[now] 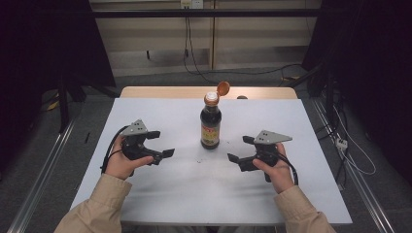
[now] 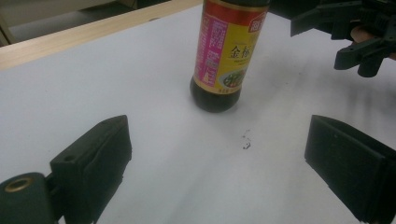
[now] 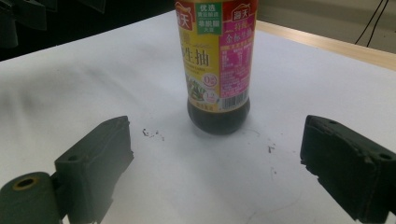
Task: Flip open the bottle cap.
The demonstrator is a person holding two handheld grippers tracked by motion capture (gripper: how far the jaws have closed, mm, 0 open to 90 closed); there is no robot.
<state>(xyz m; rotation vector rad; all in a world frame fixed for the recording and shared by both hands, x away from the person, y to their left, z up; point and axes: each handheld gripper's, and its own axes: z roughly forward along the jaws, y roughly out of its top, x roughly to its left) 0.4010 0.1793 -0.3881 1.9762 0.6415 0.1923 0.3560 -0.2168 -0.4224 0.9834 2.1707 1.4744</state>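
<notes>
A dark soy sauce bottle (image 1: 210,125) with a yellow and pink label stands upright at the middle of the white table (image 1: 145,111). Its orange flip cap (image 1: 223,88) is hinged open. My left gripper (image 1: 162,143) rests to the bottom left of the bottle, open, jaws pointing right with nothing between them. My right gripper (image 1: 240,149) sits to the bottom right of the bottle, open and empty, jaws pointing left. In the left gripper view the bottle (image 2: 224,60) stands ahead and the right gripper (image 2: 345,35) shows at the top right. In the right gripper view the bottle (image 3: 217,70) is straight ahead.
Small dark specks (image 2: 245,142) mark the white surface in front of the bottle. A wooden edge (image 1: 160,92) runs along the table's far side. Metal rails (image 1: 39,179) flank the table on the floor, and cables (image 1: 354,160) lie at the right.
</notes>
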